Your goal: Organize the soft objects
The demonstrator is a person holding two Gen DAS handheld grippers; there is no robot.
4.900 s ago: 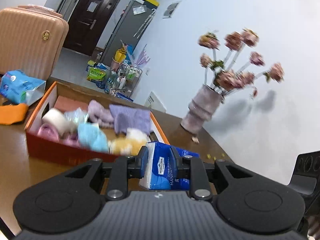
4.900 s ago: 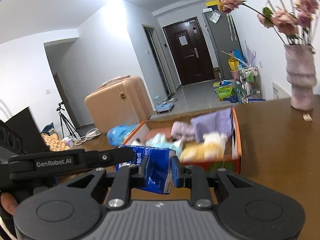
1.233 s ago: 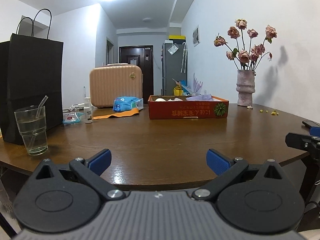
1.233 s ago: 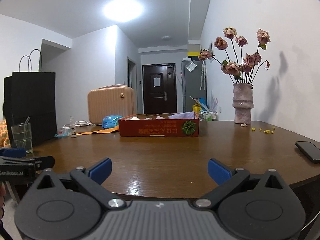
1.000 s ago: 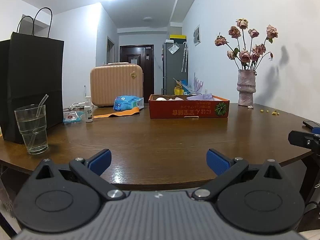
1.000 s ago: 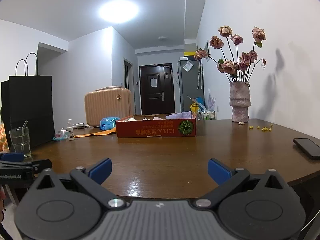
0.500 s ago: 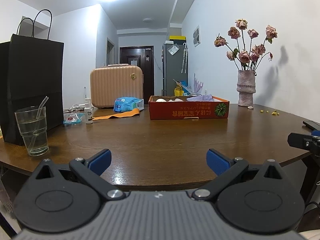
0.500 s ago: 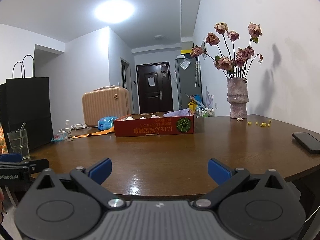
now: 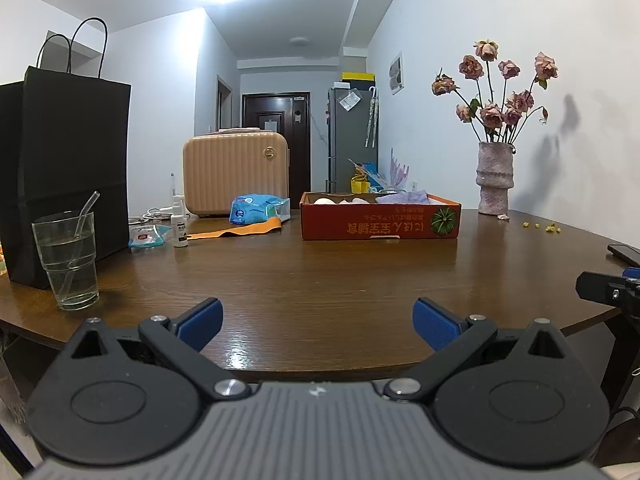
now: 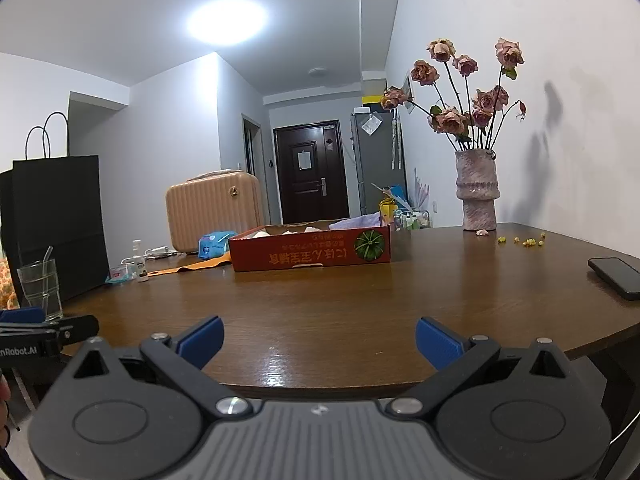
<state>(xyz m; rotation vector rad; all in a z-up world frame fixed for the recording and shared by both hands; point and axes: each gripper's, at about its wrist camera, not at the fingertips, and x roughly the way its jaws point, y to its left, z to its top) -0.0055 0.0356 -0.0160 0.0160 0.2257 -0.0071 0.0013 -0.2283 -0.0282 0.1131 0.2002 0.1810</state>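
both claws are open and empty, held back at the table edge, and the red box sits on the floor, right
Not quite. The left claw and right claw are open and empty at the table's near edge, but the red box sits on the table, not the floor; the left wrist view shows it.

1. The red box [image 9: 380, 226] shows only its front wall; the soft items [image 9: 402, 199] inside barely top the rim, so their kinds and count cannot be told.
2. The phone [image 9: 624, 253] is cut off by the left wrist view's right edge.
3. The black paper bag [image 10: 56, 224] hides whatever stands behind it.
4. The yellow bits [image 10: 522, 241] near the vase [image 10: 477, 190] are too small to identify.
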